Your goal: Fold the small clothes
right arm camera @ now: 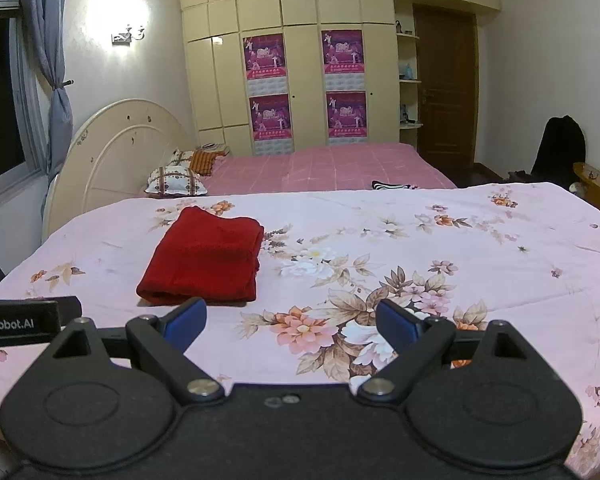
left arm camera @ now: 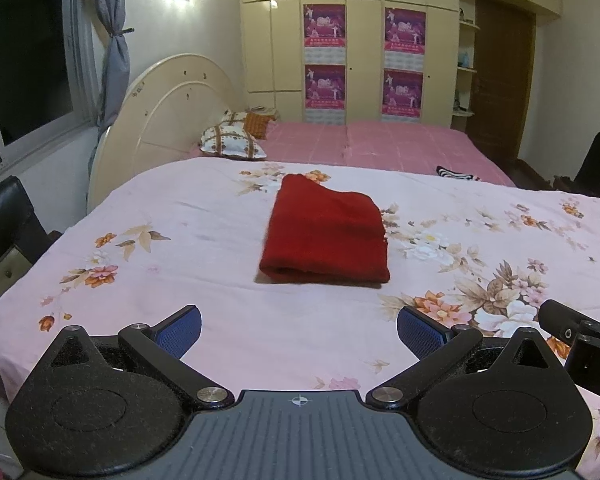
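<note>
Cloth first: a dark red, thick knitted piece of clothing [left arm camera: 326, 234] is lying folded into a chunky rectangle on a pale pink bedsheet with a peach and white flower print [left arm camera: 180, 216], roughly mid-sheet, folded edge facing the cameras. Nothing is touching it.

The left gripper [left arm camera: 299, 326] is sitting low over the near part of the sheet, well short of the cloth, its blue-padded fingers spread wide with nothing between them. Same deal for the right gripper [right arm camera: 291, 322], off to the cloth's right, jaws standing wide and empty.

Behind the floral sheet a second bed with a pink checked cover [right arm camera: 340, 164] is showing, with patterned pillows [right arm camera: 176, 180] lying by a cream rounded headboard [right arm camera: 112, 144]. A cream wardrobe wall [right arm camera: 300, 12] is carrying four purple posters [right arm camera: 264, 56], text too small to read. Grey curtain [right arm camera: 50, 40], brown door [right arm camera: 446, 88]. A black bar in the right wrist view is reading "enRobot.AI" [right arm camera: 8, 325], cut off at the edge.
</note>
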